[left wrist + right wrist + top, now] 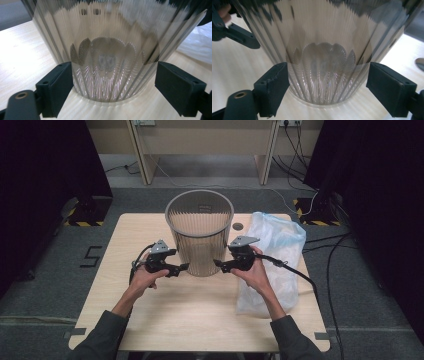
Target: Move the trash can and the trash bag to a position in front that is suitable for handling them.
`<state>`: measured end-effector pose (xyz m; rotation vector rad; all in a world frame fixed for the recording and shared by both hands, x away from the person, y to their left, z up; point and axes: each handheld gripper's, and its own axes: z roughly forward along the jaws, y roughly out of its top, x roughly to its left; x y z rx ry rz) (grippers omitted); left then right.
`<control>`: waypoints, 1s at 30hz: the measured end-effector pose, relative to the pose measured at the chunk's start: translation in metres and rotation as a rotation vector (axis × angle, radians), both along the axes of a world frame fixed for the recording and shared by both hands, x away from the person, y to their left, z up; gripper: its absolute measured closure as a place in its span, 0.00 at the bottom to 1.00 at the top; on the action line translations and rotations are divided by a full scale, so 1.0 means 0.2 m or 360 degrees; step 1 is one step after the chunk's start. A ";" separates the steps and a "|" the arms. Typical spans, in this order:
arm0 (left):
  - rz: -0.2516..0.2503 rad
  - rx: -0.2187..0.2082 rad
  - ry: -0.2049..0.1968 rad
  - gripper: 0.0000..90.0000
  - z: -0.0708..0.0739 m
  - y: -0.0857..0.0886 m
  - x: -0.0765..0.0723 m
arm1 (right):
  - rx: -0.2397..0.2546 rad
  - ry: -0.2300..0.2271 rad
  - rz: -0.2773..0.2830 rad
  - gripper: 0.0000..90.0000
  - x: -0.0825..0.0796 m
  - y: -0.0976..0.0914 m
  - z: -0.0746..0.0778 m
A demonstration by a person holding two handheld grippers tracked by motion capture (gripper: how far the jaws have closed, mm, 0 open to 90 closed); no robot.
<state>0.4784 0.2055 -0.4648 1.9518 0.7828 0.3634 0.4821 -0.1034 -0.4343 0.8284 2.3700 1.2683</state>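
Centrally, a clear ribbed plastic waste bin [200, 232] with a dark rim stands upright on the pale wooden table [185, 310], flanked at its base by two hand-held grippers. To the bin's left in the high view, the left gripper [184, 267] is held level, its black jaws pointing at the bin's lower wall; to the bin's right, the right gripper [218, 264] mirrors it, jaws pointing inward from the opposite side. Each gripper rests in one of the person's hands, with a black cable trailing from its body.

In the left gripper view, the left gripper's fingers [58, 87] stand spread wide, one on either side of the bin's narrow base [110, 75]; the near finger lies just beside the ribbed wall, the far finger stands apart from it, and neither pad presses on the plastic. In the right gripper view, the right gripper's fingers [273, 87] are likewise spread wide about the bin's base [324, 80], with a gap at the far finger and the near finger just beside the wall; whether that near pad touches cannot be told. Beyond the bin in that view, a jaw of the other gripper shows at upper left.

Behind the right gripper's hand, a crumpled translucent plastic bag [275, 255] lies along the table's right side.
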 end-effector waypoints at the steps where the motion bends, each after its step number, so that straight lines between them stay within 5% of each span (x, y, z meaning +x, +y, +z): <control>1: 0.0008 -0.0005 -0.0007 0.16 0.00 -0.01 0.01 | -0.0009 -0.0002 -0.0001 0.18 0.01 0.00 0.00; 12: 0.0049 -0.0054 -0.0024 0.17 -0.01 -0.03 0.11 | -0.0032 -0.0007 -0.0019 0.17 0.13 -0.01 0.00; 30: 0.0085 -0.0042 -0.0037 0.17 0.00 -0.10 0.19 | 0.0003 0.0032 -0.0049 0.18 0.23 -0.05 -0.01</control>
